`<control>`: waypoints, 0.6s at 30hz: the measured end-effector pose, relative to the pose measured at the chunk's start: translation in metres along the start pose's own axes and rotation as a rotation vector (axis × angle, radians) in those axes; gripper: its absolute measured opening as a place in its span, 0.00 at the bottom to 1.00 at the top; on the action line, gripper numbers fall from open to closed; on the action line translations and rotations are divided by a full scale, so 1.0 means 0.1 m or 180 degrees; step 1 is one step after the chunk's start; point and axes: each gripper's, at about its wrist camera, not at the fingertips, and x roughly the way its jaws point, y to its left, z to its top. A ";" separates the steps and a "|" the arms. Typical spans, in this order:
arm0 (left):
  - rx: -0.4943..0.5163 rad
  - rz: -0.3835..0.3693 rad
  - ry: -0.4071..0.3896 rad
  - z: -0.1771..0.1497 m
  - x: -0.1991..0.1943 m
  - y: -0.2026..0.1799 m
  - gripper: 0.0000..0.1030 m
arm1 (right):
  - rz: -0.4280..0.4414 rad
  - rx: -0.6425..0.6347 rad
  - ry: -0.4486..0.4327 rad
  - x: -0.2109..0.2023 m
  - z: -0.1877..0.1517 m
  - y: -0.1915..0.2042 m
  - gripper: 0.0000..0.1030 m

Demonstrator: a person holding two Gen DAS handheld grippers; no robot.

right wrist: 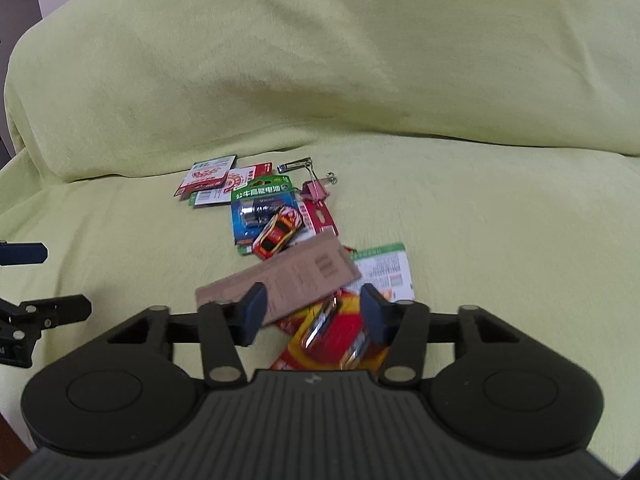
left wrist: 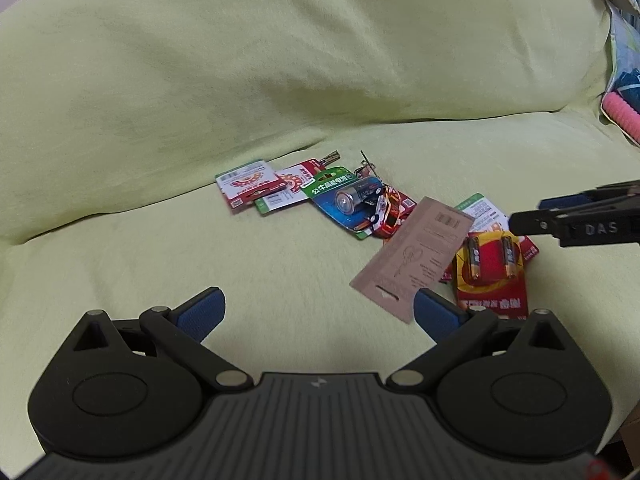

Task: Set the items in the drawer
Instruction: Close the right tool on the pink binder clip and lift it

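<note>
Nearest the right wrist camera, the right gripper [right wrist: 312,312] hangs with jaws apart and empty, straddling a red two-battery blister pack [right wrist: 336,340] on the green sofa cover [right wrist: 480,220]. Overlapping that pack's far-left edge is a long brown kraft card [right wrist: 288,280], printed with fine text and a hang slot. Beyond the card sits a small red and yellow toy car [right wrist: 278,232], resting on a blue-green pack holding one large battery [right wrist: 256,212]. Farther back from the card lie red and white backing cards [right wrist: 208,180], a nail clipper [right wrist: 294,167] and a pink binder clip [right wrist: 314,192]. Well left of the card, the left gripper [left wrist: 320,316] is spread wide, holding nothing.
</note>
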 end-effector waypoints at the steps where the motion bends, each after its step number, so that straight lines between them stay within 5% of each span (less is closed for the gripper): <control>1: -0.0006 -0.0020 0.0006 0.02 0.05 0.02 0.98 | 0.0019 -0.0014 -0.0001 0.07 0.04 -0.02 0.40; 11: 0.0061 -0.0007 -0.0049 0.39 0.67 0.24 0.95 | 0.0048 -0.0363 -0.0081 0.85 0.46 0.12 0.36; 18: 0.0055 0.0005 -0.0095 0.57 1.06 0.40 0.95 | 0.0058 -0.0517 -0.0106 1.41 0.71 0.22 0.21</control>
